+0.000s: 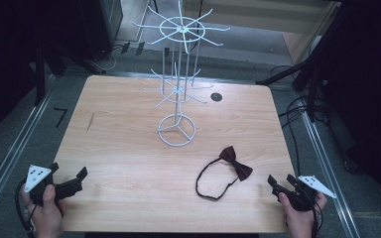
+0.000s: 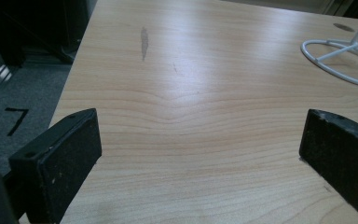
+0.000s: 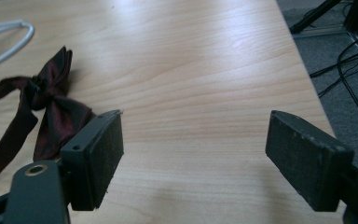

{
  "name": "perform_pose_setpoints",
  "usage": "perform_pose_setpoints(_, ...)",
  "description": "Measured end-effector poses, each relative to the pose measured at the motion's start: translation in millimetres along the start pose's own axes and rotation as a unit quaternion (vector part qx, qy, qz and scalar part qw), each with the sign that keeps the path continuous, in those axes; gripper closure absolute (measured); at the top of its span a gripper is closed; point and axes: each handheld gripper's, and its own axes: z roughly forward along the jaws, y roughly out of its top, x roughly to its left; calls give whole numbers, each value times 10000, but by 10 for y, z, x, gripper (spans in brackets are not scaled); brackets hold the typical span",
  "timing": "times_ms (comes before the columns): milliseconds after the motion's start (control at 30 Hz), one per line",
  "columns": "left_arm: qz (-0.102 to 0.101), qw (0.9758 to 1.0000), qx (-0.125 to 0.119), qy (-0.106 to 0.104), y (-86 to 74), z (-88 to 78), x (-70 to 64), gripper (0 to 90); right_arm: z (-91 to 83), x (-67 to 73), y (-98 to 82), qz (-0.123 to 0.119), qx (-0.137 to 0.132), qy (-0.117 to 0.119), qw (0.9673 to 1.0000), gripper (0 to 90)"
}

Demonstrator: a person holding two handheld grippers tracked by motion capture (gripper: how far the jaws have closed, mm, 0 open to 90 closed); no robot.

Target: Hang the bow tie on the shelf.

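A dark red bow tie [image 1: 235,163] with a looped black strap lies flat on the wooden table [image 1: 129,148], right of centre. It shows at the left of the right gripper view as the bow tie [image 3: 51,98]. A white wire display stand [image 1: 177,74] with hook arms rises from a ring base at mid-table. My left gripper [image 1: 79,179] rests open at the table's near left corner, nothing between its jaws. Near the right front corner, a little right of the tie, my right gripper [image 1: 280,182] is open too, jaws wide apart over bare wood.
The stand's ring base [image 2: 340,56] lies far right in the left gripper view. A round cable hole [image 1: 216,97] sits at the back of the table. Cables [image 1: 297,114] and black tripod legs [image 1: 302,74] crowd the floor to the right. Metal rails [image 1: 10,158] flank the table.
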Motion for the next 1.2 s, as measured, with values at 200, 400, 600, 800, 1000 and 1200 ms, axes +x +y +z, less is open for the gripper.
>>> perform_pose_setpoints(200,203,9998,62,43,-24,17,-59,0,-47,-4,86,64,128,-151,9998,193)
perform_pose_setpoints(400,228,9997,65,107,-38,17,-78,0,-62,43,250,-76,420,-57,9991,214)
perform_pose_setpoints(600,178,9997,138,74,-28,32,-66,0,42,246,484,-289,1343,-11,9905,211)
perform_pose_setpoints(800,118,9998,167,43,-18,57,-50,0,139,411,622,-741,1760,7,9816,216)
perform_pose_setpoints(1000,120,9998,186,8,-19,51,-50,0,237,523,696,-881,2026,129,9752,224)
perform_pose_setpoints(1200,118,9996,251,-17,-14,61,-50,0,324,607,748,-993,2256,244,9688,238)
